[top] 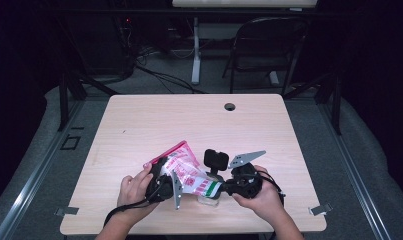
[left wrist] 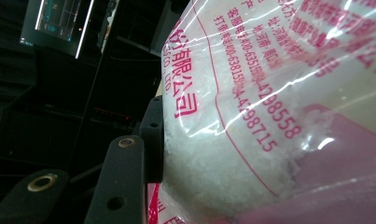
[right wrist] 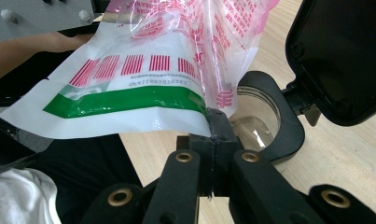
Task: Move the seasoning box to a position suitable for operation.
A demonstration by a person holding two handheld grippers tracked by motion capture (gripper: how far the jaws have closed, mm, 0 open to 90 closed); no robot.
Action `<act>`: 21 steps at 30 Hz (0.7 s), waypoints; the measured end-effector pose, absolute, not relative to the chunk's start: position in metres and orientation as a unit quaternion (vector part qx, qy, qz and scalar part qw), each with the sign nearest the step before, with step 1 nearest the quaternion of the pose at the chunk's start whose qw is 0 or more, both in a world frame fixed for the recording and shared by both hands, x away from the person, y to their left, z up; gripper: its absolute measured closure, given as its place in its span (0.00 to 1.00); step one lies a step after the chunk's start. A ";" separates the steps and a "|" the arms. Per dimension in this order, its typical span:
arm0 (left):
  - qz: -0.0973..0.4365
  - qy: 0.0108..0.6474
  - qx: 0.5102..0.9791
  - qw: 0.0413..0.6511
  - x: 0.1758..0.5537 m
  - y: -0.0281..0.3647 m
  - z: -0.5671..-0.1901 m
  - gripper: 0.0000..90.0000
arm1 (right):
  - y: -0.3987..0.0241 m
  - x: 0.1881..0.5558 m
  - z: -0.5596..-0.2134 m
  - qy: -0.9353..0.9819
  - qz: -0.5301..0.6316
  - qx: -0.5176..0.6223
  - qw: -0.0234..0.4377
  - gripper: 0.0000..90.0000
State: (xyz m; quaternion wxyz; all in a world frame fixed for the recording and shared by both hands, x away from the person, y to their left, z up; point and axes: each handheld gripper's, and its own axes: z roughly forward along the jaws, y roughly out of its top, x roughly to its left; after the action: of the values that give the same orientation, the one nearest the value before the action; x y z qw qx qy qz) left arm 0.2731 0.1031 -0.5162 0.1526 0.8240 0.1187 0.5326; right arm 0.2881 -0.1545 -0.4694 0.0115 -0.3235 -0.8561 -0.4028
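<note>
Right now my left gripper (top: pixel 161 182) is clamped on the fat, crystal-filled body of the plastic bag (top: pixel 185 170), its one visible jaw pressed into the bulging film in the left gripper view; my right gripper (right wrist: pixel 212 122) has its jaws together, pinching the bag's lower corner by the green stripe; the bag hangs tilted between my two hands just above the counter (top: pixel 139 125), over a clear jar (right wrist: pixel 258 119) whose black flip lid (right wrist: pixel 339 56) stands open beside it.

The far half of the desk (top: pixel 189 115) lies bare; near the front edge, the bag (top: pixel 186 172) and open-lidded jar (top: pixel 211 197) block the middle.
</note>
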 end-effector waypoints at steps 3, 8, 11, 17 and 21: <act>0.534 0.118 0.823 0.151 0.273 0.103 -0.516 0.67 | -0.155 0.288 -0.469 -0.856 -0.403 -0.325 0.011 1.00; 0.538 0.116 0.822 0.147 0.272 0.102 -0.514 0.67 | -0.156 0.289 -0.470 -0.855 -0.403 -0.325 0.013 1.00; 0.539 0.114 0.822 0.146 0.272 0.102 -0.514 0.67 | -0.156 0.289 -0.470 -0.856 -0.402 -0.325 0.012 1.00; 0.544 0.110 0.819 0.144 0.271 0.100 -0.512 0.67 | -0.157 0.289 -0.471 -0.854 -0.404 -0.329 0.012 1.00; 0.545 0.109 0.819 0.141 0.270 0.100 -0.511 0.67 | -0.157 0.289 -0.471 -0.853 -0.404 -0.329 0.012 1.00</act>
State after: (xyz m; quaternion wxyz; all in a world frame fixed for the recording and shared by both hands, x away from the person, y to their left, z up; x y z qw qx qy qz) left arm 0.2702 0.1001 -0.5112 0.1414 0.8191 0.1090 0.5451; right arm 0.2893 -0.1573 -0.4712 0.0120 -0.3294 -0.8533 -0.4039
